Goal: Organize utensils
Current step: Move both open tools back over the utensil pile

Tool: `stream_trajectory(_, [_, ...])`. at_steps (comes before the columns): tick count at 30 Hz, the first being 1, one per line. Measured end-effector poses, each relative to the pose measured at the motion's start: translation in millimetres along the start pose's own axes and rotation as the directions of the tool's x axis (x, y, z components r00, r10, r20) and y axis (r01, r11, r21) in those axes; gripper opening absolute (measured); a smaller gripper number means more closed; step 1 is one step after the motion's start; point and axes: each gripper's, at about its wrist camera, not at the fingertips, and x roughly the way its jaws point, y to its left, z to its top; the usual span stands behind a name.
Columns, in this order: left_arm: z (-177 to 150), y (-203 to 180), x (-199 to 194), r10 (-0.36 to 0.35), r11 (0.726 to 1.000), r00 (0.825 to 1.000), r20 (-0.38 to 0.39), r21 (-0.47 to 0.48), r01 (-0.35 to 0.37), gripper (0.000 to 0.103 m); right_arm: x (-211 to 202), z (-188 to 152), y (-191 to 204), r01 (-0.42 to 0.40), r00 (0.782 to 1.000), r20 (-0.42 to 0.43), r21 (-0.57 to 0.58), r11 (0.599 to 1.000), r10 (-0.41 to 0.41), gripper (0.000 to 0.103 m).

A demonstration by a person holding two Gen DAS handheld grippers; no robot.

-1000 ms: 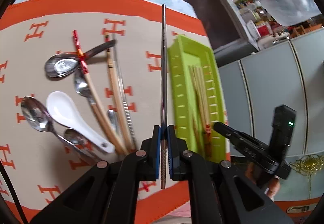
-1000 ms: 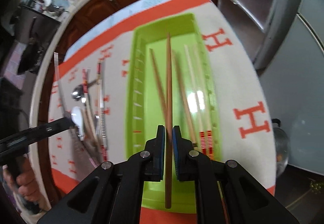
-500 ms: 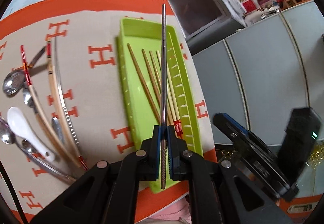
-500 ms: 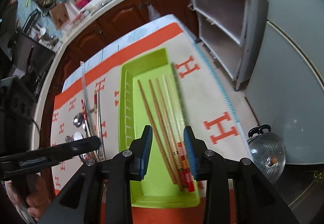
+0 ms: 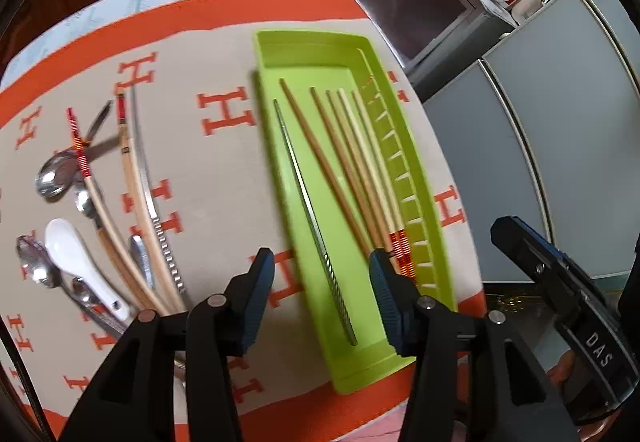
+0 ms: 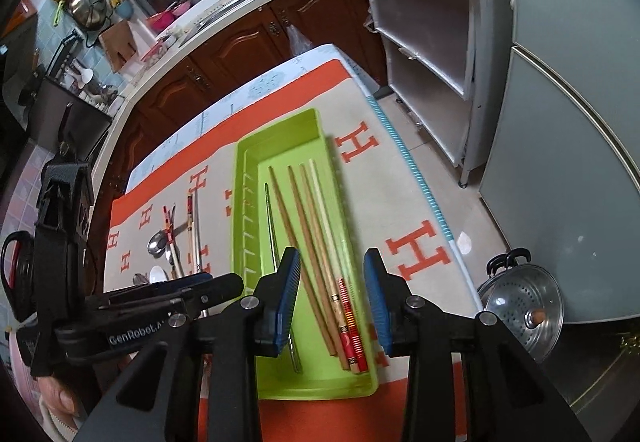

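A green tray point(image 5: 312, 54) lies on the orange-and-beige cloth and holds several wooden chopsticks point(image 5: 344, 170) and one metal chopstick point(image 5: 304, 194). My left gripper point(image 5: 319, 274) hangs over the tray's near end. Its jaws are opening, and the metal chopstick lies loose in the tray below them. In the right wrist view, my right gripper point(image 6: 332, 262) stands open above the wooden chopsticks point(image 6: 308, 226), holding nothing. Left of the tray a white spoon point(image 5: 76, 262), metal spoons point(image 5: 54, 174) and more chopsticks point(image 5: 132, 182) lie in a loose pile.
The table's right edge runs close beside the tray point(image 6: 280, 138). On the floor past it stand a steel steamer pot point(image 6: 520, 306) and a white shelf unit point(image 6: 432, 26). Wooden kitchen cabinets and a cluttered counter lie behind the table.
The left gripper carried the metal chopstick right, over the tray, and let it go there. The right gripper released its wooden chopstick into the tray and rose.
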Motion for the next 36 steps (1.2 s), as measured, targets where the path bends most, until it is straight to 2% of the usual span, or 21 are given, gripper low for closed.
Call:
stream_trajectory(5, [-15.6,17.8,-13.9,0.058,0.998,0.997,0.058,-0.015,-0.057,0.058,14.0,-7.5,16.1,-0.015,1.000,-0.028,-0.029,0.999,0.014,0.033])
stream_trajectory(20, [-73.1,120.9,-62.1,0.201,0.971,0.973,0.115,-0.157,-0.181,0.058,42.1,-23.3,73.9,-0.072,0.993,-0.100,-0.152,0.986,0.057,0.033])
stream_trajectory(27, [-100.4,165.9,-62.2,0.227,0.950,0.971,0.079,-0.239,-0.202,0.058,50.4,-31.1,107.9,-0.110,0.988,-0.135,-0.221,0.969,0.081,0.033])
stream_trajectory(33, [-106.8,178.4,-59.1,0.228,0.945,0.971,0.078,-0.256,-0.201,0.058,67.1,-36.8,148.3,-0.142,0.980,-0.178,-0.301,0.943,0.091,0.033])
stream_trajectory(36, [-106.9,177.7,-58.3,0.223,0.949,0.971,0.086,-0.249,-0.195,0.058,79.4,-37.1,167.2,-0.144,0.977,-0.200,-0.341,0.929,0.078,0.029])
